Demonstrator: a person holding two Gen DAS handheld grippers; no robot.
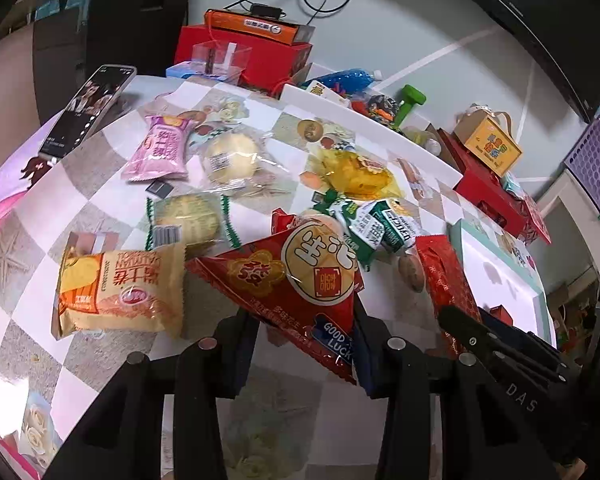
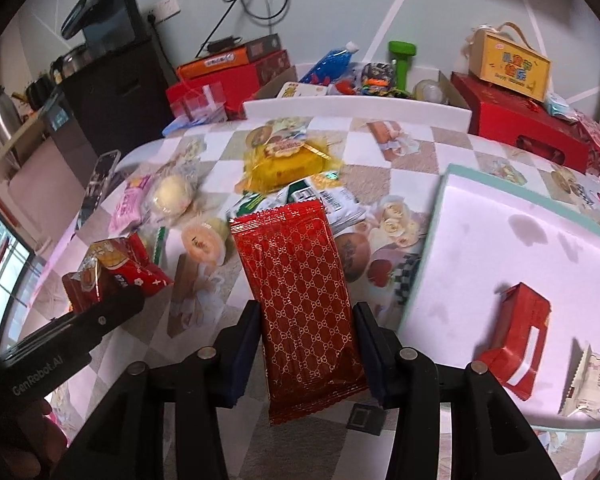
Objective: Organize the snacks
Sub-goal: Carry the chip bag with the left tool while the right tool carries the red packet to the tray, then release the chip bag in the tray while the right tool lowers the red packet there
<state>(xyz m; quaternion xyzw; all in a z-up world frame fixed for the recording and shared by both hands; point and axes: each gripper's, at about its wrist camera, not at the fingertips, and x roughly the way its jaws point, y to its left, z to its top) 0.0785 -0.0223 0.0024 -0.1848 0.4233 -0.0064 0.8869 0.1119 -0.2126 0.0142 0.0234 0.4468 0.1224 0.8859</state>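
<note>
Clearly both packets are light, crinkly film pouches that flex and slide, so a hold across the flat body, away from the sealed crimps, suits them best. The left gripper point(image 1: 306, 344) is clamped on the red triangular peanut pack point(image 1: 296, 280), pinched near its lower corner; the puffed foil looks slippery and the contents could crush under a hard squeeze. The right gripper point(image 2: 306, 354) is closed on the red patterned sachet point(image 2: 300, 296), held by its two long edges at the lower half, so the thin wrapper bows a little and its free top end may droop.

From the right wrist view, the white tray point(image 2: 436, 248) with its teal rim lies at 2 o'clock, just beside the sachet, with a small red box point(image 2: 516, 340) and a pale wrapped biscuit point(image 2: 588, 380) near its 4 o'clock corner; most of its floor is bare. That raised rim is an edge to lift over. At 11 and 12 o'clock the surface point(image 1: 112, 196) is crowded: yellow cake packet point(image 1: 120, 292), green-edged biscuit point(image 1: 186, 222), pink packet point(image 1: 160, 150), green sachets point(image 1: 374, 226). The left gripper's body sits close at 9 o'clock, so sideways room there is tight.
</note>
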